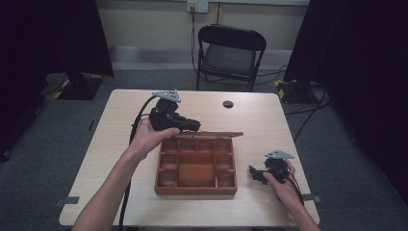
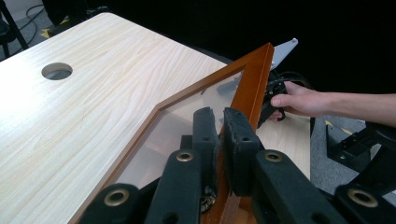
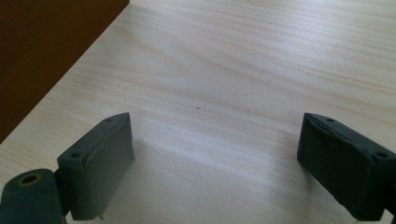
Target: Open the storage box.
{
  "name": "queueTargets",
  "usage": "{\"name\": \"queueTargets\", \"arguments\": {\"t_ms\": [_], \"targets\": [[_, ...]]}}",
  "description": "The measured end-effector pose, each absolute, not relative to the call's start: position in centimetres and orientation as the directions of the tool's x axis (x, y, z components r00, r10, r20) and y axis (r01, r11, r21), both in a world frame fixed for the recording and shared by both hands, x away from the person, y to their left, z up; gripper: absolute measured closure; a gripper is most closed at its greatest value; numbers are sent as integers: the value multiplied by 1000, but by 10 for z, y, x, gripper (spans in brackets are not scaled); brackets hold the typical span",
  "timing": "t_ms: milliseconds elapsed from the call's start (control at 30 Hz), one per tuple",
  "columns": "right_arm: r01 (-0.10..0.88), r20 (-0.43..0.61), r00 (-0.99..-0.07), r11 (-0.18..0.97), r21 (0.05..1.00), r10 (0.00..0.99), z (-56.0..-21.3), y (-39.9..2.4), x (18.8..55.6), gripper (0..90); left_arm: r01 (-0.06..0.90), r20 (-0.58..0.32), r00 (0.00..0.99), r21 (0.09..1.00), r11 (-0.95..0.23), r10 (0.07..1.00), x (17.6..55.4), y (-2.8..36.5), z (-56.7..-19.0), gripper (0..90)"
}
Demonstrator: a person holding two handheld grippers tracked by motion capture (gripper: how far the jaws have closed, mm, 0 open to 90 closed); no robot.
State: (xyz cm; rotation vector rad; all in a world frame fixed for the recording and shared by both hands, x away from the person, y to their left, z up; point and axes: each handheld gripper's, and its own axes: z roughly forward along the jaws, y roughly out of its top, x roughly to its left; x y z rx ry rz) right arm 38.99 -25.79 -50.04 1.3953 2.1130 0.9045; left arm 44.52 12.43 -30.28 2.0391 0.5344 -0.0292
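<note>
Left gripper (image 2: 222, 128): black, matte, bolted link arms w/ brass-ringed pivots; jaws pinched on wooden frame of lid, one pad each side of rail. In high view (image 1: 190, 126) sits at back left corner of box, grey three-cornered plate on top, thick black cable trailing down toward table edge.
Lid (image 2: 252, 88): reddish-brown polished wood frame, mitred corner, clear glossy pane inside frame; stands up on edge, rail running away from pads toward far corner. In high view (image 1: 216, 134) seen as thin strip along back rim of box.
Box (image 1: 196, 190): same reddish wood, rectangular, open; small square cells along back and both sides, one big cell in middle; just below and right of left gripper, well left of right gripper.
Right gripper (image 3: 212, 158): jaws spread wide, nothing between, pads blocky, dark rubbery, rounded edges w/ screw holes; bare tabletop under gap. In high view (image 1: 256, 174) lies low on table right of box, hand wrapped round body.
Box wall by right gripper (image 3: 42, 51): dark brown flat plank, ahead and left of left pad, not touching.
Table (image 1: 260, 120): pale wood-grain laminate, smooth, rounded corners, round cable hole (image 1: 228, 104) beyond left gripper.
</note>
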Motion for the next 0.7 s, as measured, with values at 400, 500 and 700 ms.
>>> {"name": "queueTargets", "arguments": {"t_ms": [400, 500, 700], "targets": [[627, -12, -388, 274, 729, 922, -500, -258, 390, 100, 385, -238, 900, 825, -413, 364, 445, 123, -303, 840], [627, -12, -388, 273, 729, 922, -500, -258, 390, 100, 384, -237, 901, 825, -414, 363, 445, 123, -303, 840], [627, -12, -388, 274, 729, 922, -500, -258, 390, 100, 381, -235, 903, 825, -417, 361, 445, 123, -303, 840]]}}
